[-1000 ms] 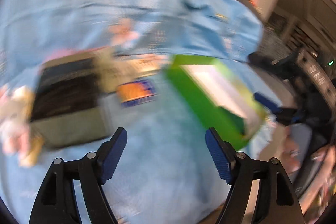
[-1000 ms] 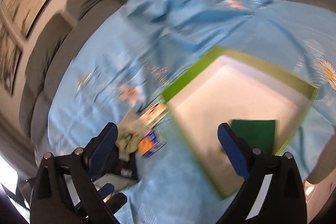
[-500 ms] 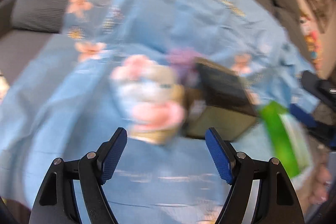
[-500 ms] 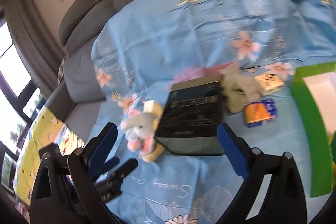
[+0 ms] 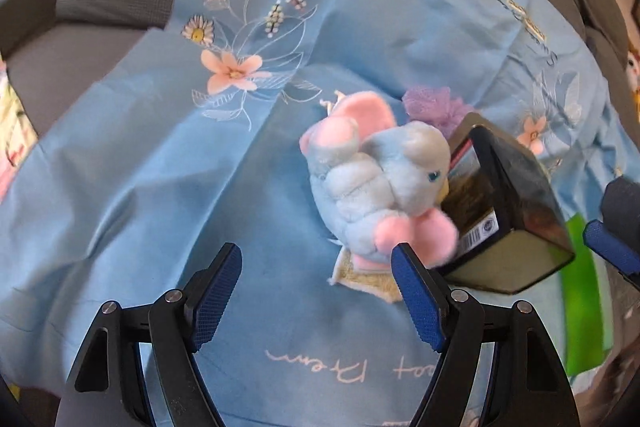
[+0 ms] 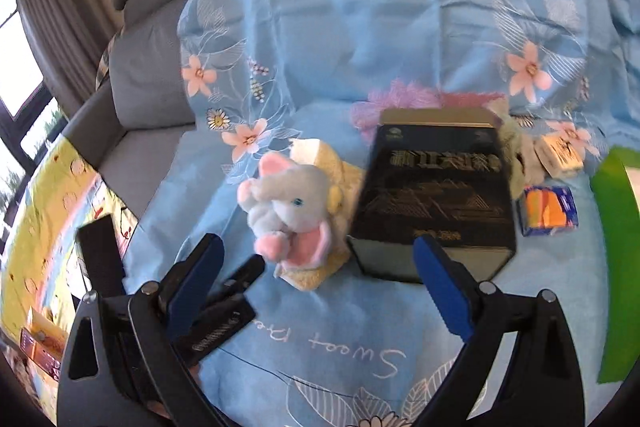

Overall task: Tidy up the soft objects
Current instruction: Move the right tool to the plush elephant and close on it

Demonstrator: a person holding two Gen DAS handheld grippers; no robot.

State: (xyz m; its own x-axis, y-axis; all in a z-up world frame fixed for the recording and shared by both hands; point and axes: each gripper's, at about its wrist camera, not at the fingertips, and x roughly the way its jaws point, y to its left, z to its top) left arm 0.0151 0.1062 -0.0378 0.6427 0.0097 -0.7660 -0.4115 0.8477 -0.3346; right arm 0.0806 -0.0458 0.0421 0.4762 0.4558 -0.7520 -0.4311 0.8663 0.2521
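A blue-and-pink plush elephant [image 5: 376,195] lies on a cream cloth [image 5: 368,281] on the blue floral sheet; it also shows in the right wrist view [image 6: 292,211]. My left gripper [image 5: 320,291] is open and empty just in front of the elephant, its right finger close to the plush. My right gripper [image 6: 320,287] is open and empty, above the sheet before the elephant and the black box [image 6: 436,199]. A purple fluffy object [image 6: 400,103] and a grey soft item [image 6: 516,147] lie behind the box. The left gripper's body [image 6: 212,315] shows in the right wrist view.
The black box [image 5: 500,203] stands right of the elephant. A green tray's edge [image 6: 616,267] is at the far right, with an orange-blue packet [image 6: 548,211] and a small white packet [image 6: 560,151] beside it. The grey sofa [image 6: 152,99] lies under the sheet.
Both grippers swung left from the green tray toward the elephant and box. The left gripper has come closer to the elephant, which now sits between its fingers' line.
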